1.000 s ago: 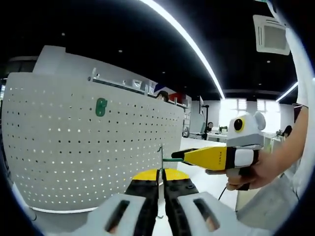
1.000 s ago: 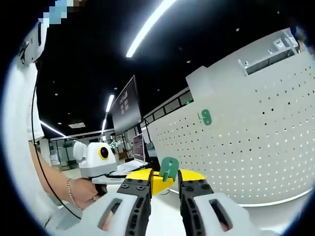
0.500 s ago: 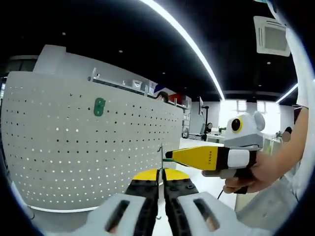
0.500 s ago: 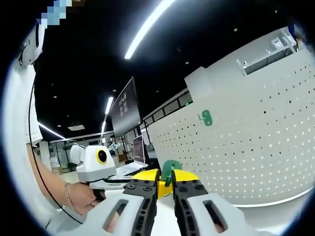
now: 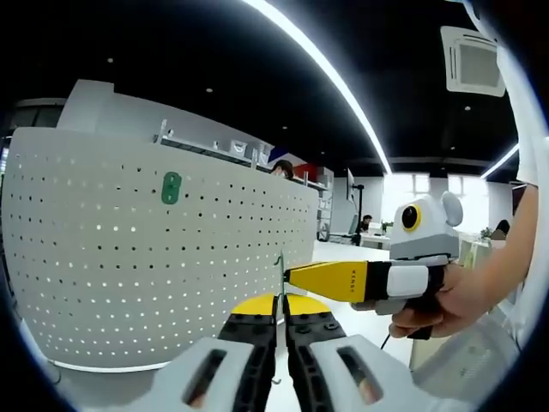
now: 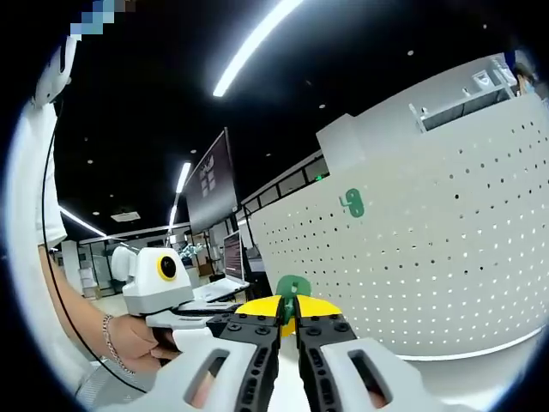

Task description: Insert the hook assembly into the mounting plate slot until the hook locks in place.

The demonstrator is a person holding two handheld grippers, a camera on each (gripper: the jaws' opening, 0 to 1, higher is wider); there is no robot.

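My left gripper (image 5: 280,311) is shut on a thin metal wire hook (image 5: 280,273) that stands upright above its jaws. The right gripper (image 5: 292,274) comes in from the right, its yellow jaws touching the hook's upper end. In the right gripper view my right gripper (image 6: 288,316) is shut on a small green mounting plate (image 6: 292,287) that sticks up between its jaws. The white body of the left gripper (image 6: 159,283) is held by a hand at the left there. A second green plate (image 5: 171,187) (image 6: 352,203) hangs on the white pegboard (image 5: 129,266) (image 6: 429,275).
The curved pegboard panel stands close on the left of the left gripper view and on the right of the right gripper view. A person's hand (image 5: 437,305) and sleeve hold the right gripper. Desks and monitors (image 6: 233,257) lie behind, under ceiling light strips.
The right gripper's jaws have shut on the green plate. It has moved in toward the hook, and its yellow jaws now reach the wire.
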